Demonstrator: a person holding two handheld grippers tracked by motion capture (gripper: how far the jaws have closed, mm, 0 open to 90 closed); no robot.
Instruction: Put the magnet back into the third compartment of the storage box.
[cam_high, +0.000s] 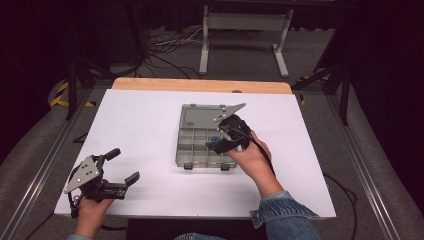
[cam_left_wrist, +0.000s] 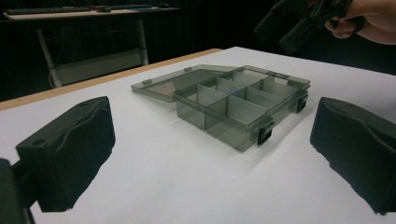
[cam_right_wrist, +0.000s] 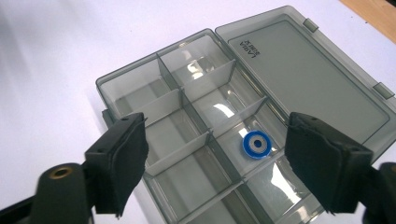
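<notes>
Lying in a middle compartment of the compartment box (cam_right_wrist: 196, 135), on the side next to the open lid (cam_right_wrist: 308, 79), we see a blue ring (cam_right_wrist: 256, 144) with a grey centre. We hold the right hand-held gripper (cam_right_wrist: 215, 163) just above the box, jaws apart on either side of the ring and touching nothing. We rest the left hand-held gripper (cam_high: 122, 167) near the front left corner of the white tabletop (cam_high: 145, 130), well apart from the box, jaws spread and empty.
</notes>
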